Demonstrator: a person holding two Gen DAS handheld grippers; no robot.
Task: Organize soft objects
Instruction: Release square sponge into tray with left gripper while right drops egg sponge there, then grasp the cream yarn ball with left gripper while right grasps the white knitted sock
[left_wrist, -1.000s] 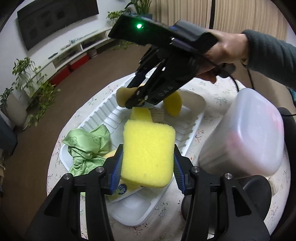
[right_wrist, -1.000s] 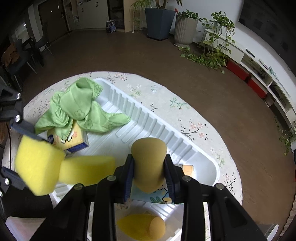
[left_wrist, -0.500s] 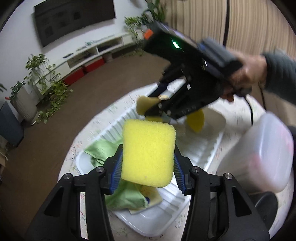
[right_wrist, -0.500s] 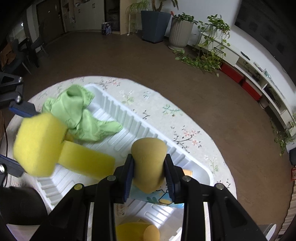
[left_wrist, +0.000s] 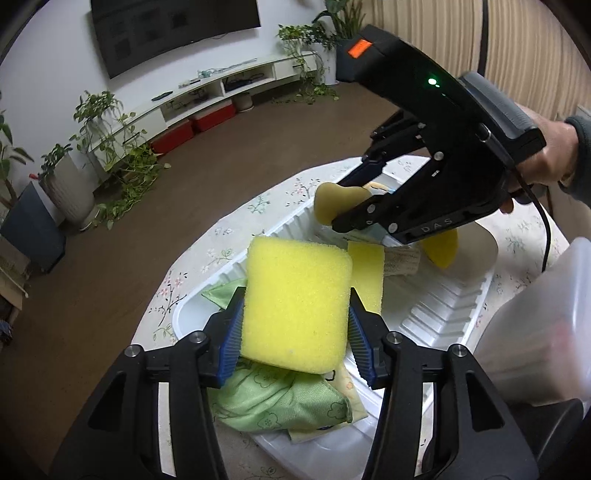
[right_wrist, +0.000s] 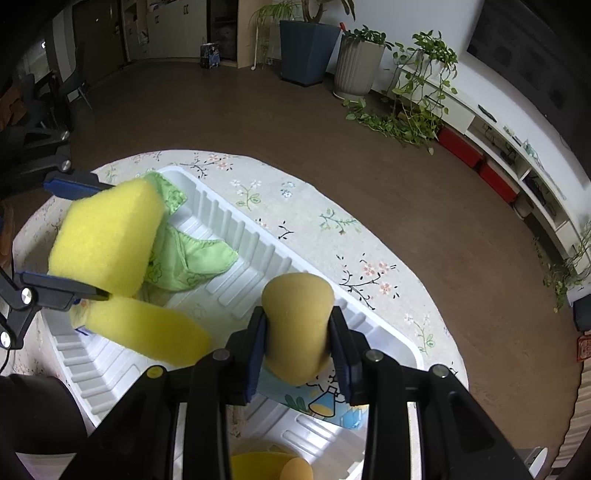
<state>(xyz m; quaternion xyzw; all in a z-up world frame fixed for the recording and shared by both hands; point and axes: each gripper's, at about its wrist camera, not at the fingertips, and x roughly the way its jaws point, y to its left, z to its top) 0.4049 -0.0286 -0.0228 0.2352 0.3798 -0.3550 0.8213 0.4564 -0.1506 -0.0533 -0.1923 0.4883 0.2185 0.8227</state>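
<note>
My left claw (left_wrist: 295, 328) is clamped on a chunky square yellow sponge (left_wrist: 295, 302), blue pads squeezing it from both sides, sitting dead center in the lower half of the left wrist view and held up above the tray. My right claw (right_wrist: 299, 345) is pinched shut on a mustard-colored rounded sponge (right_wrist: 297, 325), low center in the right wrist view; you can also spot it in the upper right of the left view, poking out of the black claw body.

Underneath both is a white ribbed plastic tray (left_wrist: 439, 314). In it: a crumpled green cloth (left_wrist: 280, 398) with little flower prints right below my left claw, a second flat yellow sponge (left_wrist: 365, 273) just behind the one I'm holding, and another yellow sponge piece (left_wrist: 441, 249) further right, partly hidden under the right claw. There's also a printed cartoon card or packet (right_wrist: 321, 402) lying in the tray below the mustard sponge.

The tray sits on a round worktop with a floral cloth (right_wrist: 306, 206). A frosted plastic container (left_wrist: 543, 325) fills the right edge of the left view.
</note>
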